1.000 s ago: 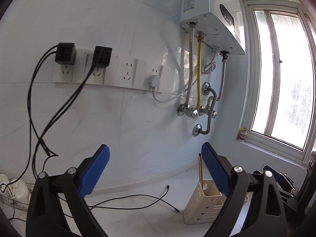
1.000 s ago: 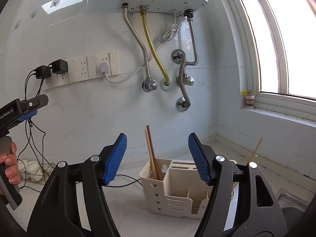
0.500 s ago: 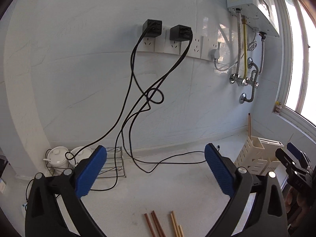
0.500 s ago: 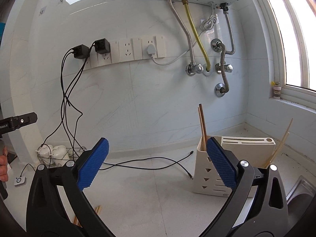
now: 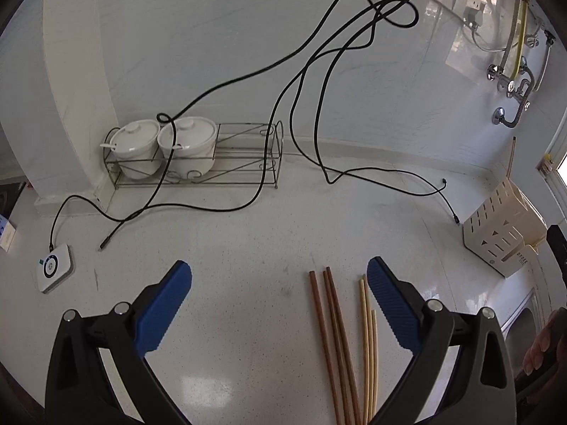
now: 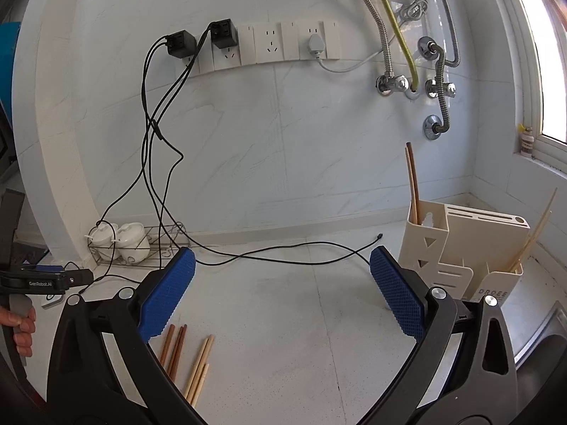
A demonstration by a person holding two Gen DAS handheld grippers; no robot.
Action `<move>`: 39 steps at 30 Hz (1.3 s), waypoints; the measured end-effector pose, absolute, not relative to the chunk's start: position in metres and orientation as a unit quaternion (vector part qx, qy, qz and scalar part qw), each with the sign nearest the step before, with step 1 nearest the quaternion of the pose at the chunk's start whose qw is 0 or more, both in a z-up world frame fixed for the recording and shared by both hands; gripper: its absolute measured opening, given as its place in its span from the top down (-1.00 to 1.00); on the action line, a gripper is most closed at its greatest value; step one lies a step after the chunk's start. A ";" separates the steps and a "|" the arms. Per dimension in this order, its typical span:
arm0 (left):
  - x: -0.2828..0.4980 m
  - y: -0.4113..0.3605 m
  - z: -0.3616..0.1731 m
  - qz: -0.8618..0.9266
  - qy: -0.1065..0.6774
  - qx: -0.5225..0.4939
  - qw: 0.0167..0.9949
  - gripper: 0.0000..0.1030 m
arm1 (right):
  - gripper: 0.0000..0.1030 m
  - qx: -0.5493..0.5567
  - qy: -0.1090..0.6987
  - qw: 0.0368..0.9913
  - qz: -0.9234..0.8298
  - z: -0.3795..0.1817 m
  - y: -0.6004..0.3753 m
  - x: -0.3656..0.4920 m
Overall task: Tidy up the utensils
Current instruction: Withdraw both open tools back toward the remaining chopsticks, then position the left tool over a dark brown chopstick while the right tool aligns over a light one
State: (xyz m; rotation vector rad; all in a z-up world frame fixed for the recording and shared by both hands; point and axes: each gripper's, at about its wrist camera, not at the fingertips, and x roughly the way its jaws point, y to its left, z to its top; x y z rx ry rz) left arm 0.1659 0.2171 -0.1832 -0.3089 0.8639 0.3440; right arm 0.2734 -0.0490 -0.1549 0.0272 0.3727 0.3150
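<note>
On the white speckled counter (image 5: 248, 233), below the left gripper (image 5: 280, 283), lie two loose bundles of chopsticks side by side: the brown chopsticks (image 5: 333, 336) on the left, the pale chopsticks (image 5: 368, 340) just beside them on the right, tips pointing toward the wall. Left gripper hangs above them with its blue pads (image 5: 164, 304) spread wide, nothing between them; the pale bundle runs close under the right-hand pad.

Right gripper (image 6: 283, 283) likewise released, pads (image 6: 397, 294) far apart and empty. In its view the same brown chopsticks (image 6: 173, 347) and pale chopsticks (image 6: 198, 364) show low left, partly hidden behind its left finger.

Cream utensil holder (image 6: 460, 248) stands on the counter near the right corner, by the sink edge (image 6: 538, 333). Two brown sticks (image 6: 413, 184) stand upright in its tall left compartment; a few pale sticks (image 6: 531, 237) lean out to the right from its low right compartment. From the left wrist view the holder (image 5: 496, 226) sits at far right, well apart from the loose bundles.

Against the back wall: wire rack (image 5: 226, 163) holding two white lidded pots (image 5: 163, 145). Black cables (image 5: 301, 71) hang from the wall sockets (image 6: 269, 44) and trail across the counter. Small white device (image 5: 55, 271) at far left on the counter. Metal hoses and valves (image 6: 418, 81) on the wall at right.
</note>
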 end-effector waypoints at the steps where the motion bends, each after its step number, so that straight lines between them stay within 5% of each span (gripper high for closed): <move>1: 0.168 0.218 -0.191 0.162 0.429 -0.155 0.875 -0.89 | -0.83 0.012 0.192 0.968 0.160 -0.158 -0.045 0.273; 18: 0.214 0.211 -0.285 0.145 0.578 -0.170 0.785 -0.89 | -0.83 -0.025 0.315 0.931 0.181 -0.219 -0.006 0.272; 28: 0.227 0.210 -0.305 0.162 0.604 -0.153 0.765 -0.89 | -0.83 -0.084 0.477 0.857 0.175 -0.271 0.029 0.291; 33: 0.231 0.208 -0.306 0.166 0.605 -0.146 0.765 -0.89 | -0.49 -0.075 0.568 0.802 0.171 -0.299 0.042 0.301; 39: 0.240 0.201 -0.307 0.172 0.606 -0.134 0.765 -0.89 | -0.45 -0.088 0.612 0.769 0.159 -0.310 0.055 0.301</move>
